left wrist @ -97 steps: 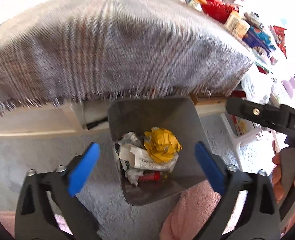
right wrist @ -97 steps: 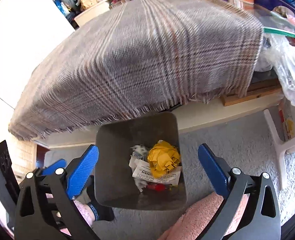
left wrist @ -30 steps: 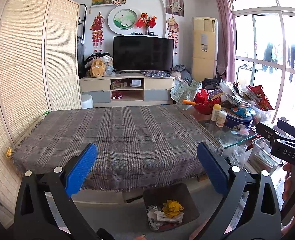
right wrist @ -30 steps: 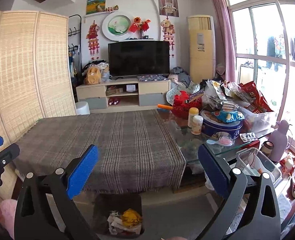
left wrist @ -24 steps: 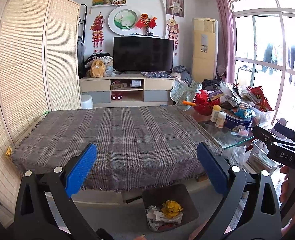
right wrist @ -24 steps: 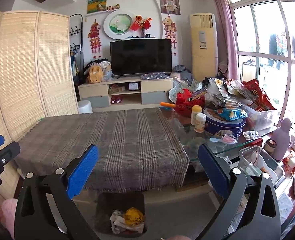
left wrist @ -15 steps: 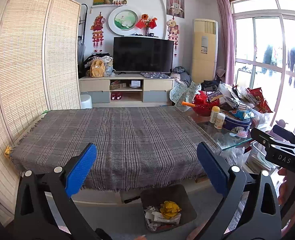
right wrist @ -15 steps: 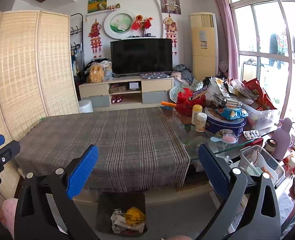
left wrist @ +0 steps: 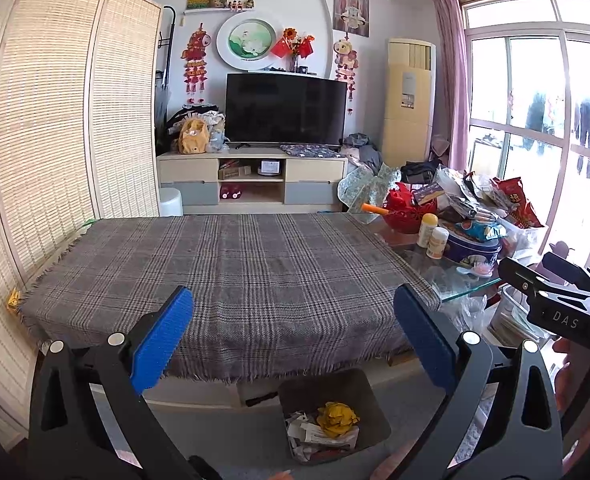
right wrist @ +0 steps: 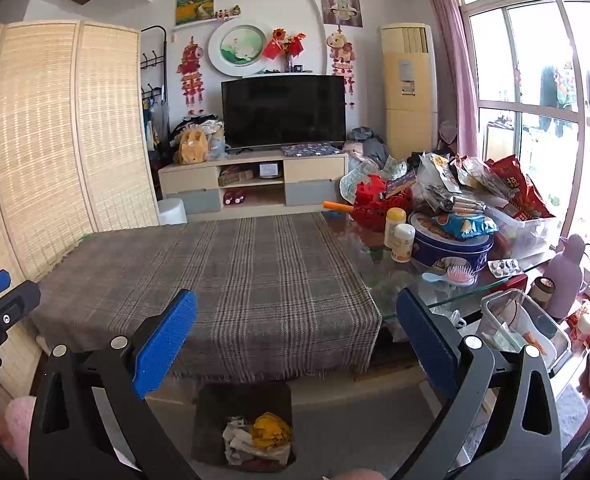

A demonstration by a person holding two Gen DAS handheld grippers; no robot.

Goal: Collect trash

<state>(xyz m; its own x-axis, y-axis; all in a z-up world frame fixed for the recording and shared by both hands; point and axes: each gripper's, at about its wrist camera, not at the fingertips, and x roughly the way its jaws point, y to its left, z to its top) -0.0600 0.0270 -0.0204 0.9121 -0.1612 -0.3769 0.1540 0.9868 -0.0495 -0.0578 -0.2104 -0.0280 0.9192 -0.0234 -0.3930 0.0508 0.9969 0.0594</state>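
Living room: TV (left wrist: pixel 285 110) on the far wall, low worktop (left wrist: pixel 231 268) under a plaid cloth, right end bare glass piled with snack bags (right wrist: pixel 507 188), a blue tin (right wrist: pixel 451 246), bottles, a hairbrush.

Bin (left wrist: pixel 333 412) on the floor just in front of the worktop's near edge, also seen from the right wrist (right wrist: pixel 243 426). Mouth up, upright, roughly square so no real long axis. Inside: yellow crumpled wad (left wrist: pixel 337 414) on top of white paper scraps (left wrist: pixel 307 432).

Left tongs (left wrist: pixel 293 346) spread wide, nothing between the pads. Right tongs (right wrist: pixel 295 346) same: wide, nothing held. Both raised, aimed level across the worktop.

Cloth area shows no loose trash. Small yellow scrap (left wrist: pixel 13 299) at the far left corner by the screen, too small to identify.

Judgement: between picks, or done; scan step. Next move calls for finding a remaining piece, likely that scrap or a wrapper in the right-side pile, then swinging one pair over, closing on it, carrying to the bin mouth. Can't tell which pile items count as trash.
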